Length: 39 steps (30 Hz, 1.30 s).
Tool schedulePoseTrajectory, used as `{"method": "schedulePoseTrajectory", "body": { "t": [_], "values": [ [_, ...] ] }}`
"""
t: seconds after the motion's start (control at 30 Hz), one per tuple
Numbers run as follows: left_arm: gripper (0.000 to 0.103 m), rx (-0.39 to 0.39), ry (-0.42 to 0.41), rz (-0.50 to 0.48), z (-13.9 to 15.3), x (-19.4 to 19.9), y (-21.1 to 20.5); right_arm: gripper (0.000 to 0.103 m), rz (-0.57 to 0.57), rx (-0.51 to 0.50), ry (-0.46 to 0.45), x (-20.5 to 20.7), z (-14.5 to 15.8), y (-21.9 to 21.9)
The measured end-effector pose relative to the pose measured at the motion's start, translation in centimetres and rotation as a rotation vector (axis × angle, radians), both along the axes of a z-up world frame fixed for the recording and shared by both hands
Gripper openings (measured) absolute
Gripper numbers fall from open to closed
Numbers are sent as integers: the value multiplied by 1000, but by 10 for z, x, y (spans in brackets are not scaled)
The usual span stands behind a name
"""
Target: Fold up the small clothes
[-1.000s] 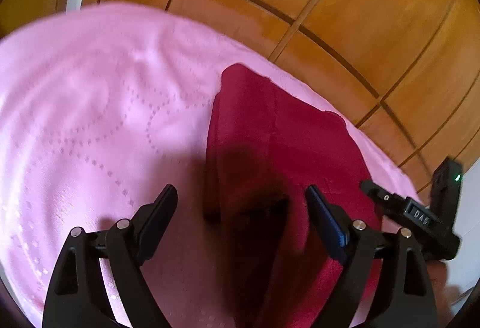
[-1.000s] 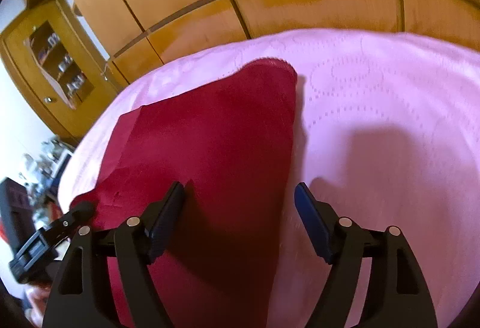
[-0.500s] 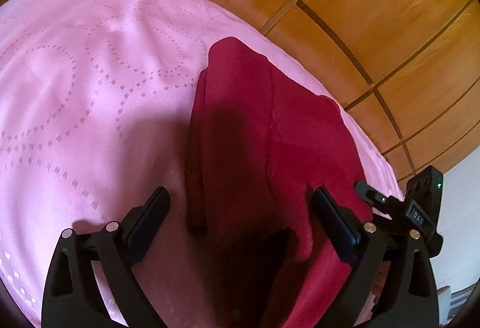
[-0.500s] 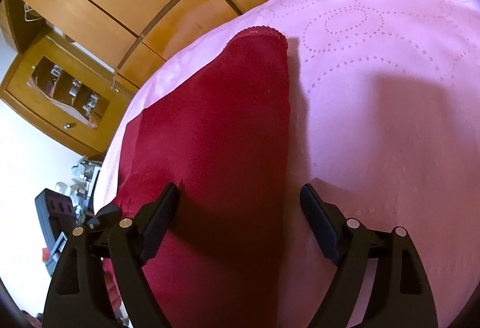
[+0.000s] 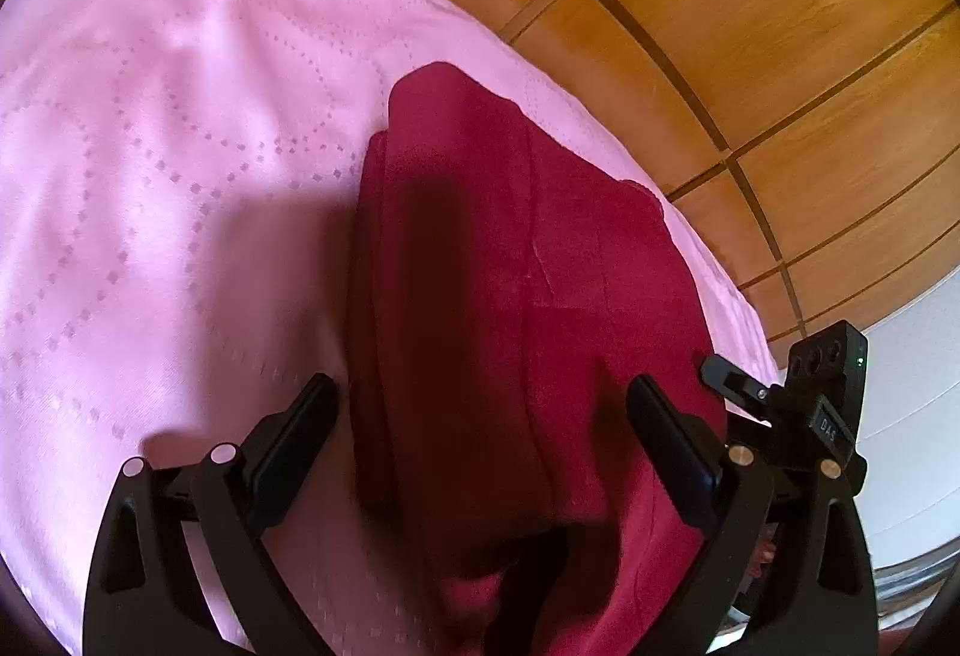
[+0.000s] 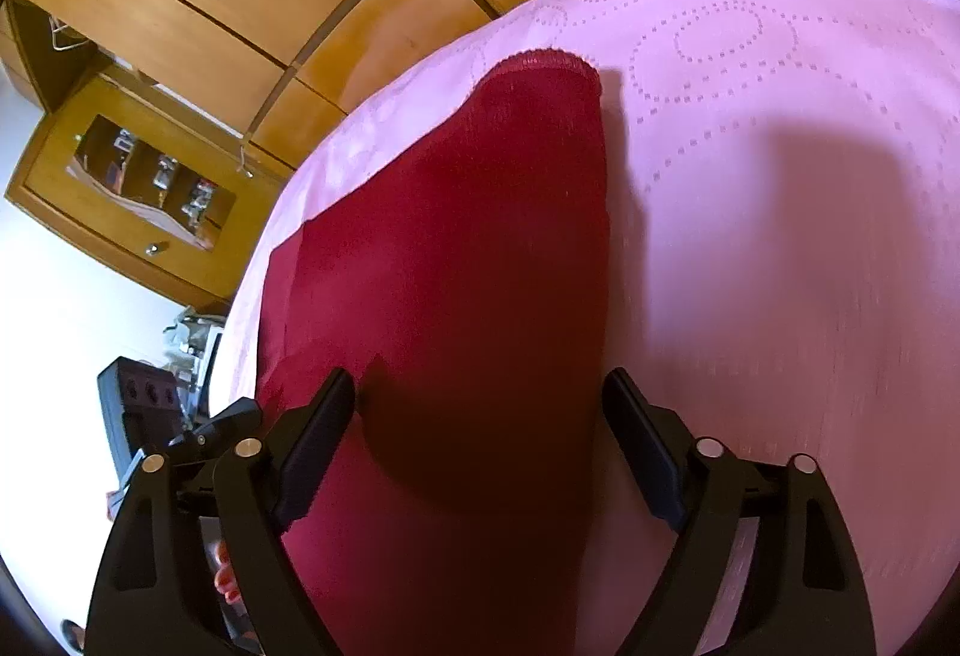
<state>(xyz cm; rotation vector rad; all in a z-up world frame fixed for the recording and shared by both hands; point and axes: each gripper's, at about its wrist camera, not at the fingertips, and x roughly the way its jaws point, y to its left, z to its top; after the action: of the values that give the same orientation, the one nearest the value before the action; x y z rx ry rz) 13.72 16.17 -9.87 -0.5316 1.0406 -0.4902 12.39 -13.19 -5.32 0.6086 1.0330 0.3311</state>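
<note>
One pink bed cover lay spread at the left of the left wrist view, a soft quilted cloth stitched with dotted rings and loops. On it lay one dark red garment, a matte knit folded lengthwise into a long, tapering shape with a rounded far end and several layers showing along its left edge. The left hand-held gripper hung over the near part of that garment with its two black fingers spread wide; the cloth lay beneath the gap, and the pads pressed on nothing. Behind the bed stood glossy wooden wardrobe panels, flat and rectangular, split by dark grooves.

In the right wrist view, one small wooden cabinet with a glass front stood at the far left, holding small items too blurred to count. The same red garment ran up the middle, its far hem finely scalloped, close to the far edge of the bed. The right hand-held gripper was over its near end, jaws opening, fingers clear of the cloth. Pink cover filled the right.
</note>
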Motion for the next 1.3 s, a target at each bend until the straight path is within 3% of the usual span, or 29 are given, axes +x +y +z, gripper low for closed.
{"method": "schedulePoseTrajectory", "body": {
  "t": [0.4,0.7,0.93,1.1,1.17,1.2,1.23,1.3],
  "values": [
    [100,48,-33,-83,0,-2,-6,88,1,42,40,17,-5,3],
    [101,-118,-50,68,1,-13,26,89,-51,69,36,5,-3,-13],
    [100,-11,-17,-56,1,2,1,90,-25,127,46,7,-7,-19],
    [99,-8,-5,-86,2,2,1,90,-20,151,45,9,-13,-17],
    [94,3,4,-108,2,5,-5,90,-29,162,38,12,-16,-15],
    [85,26,4,-116,2,5,-8,88,-32,162,35,14,-16,-13],
    [75,61,-1,-124,2,5,-13,81,-35,150,34,16,-17,-10],
    [68,69,-10,-142,2,3,-21,77,-35,117,37,20,-20,-4]
  ]
}}
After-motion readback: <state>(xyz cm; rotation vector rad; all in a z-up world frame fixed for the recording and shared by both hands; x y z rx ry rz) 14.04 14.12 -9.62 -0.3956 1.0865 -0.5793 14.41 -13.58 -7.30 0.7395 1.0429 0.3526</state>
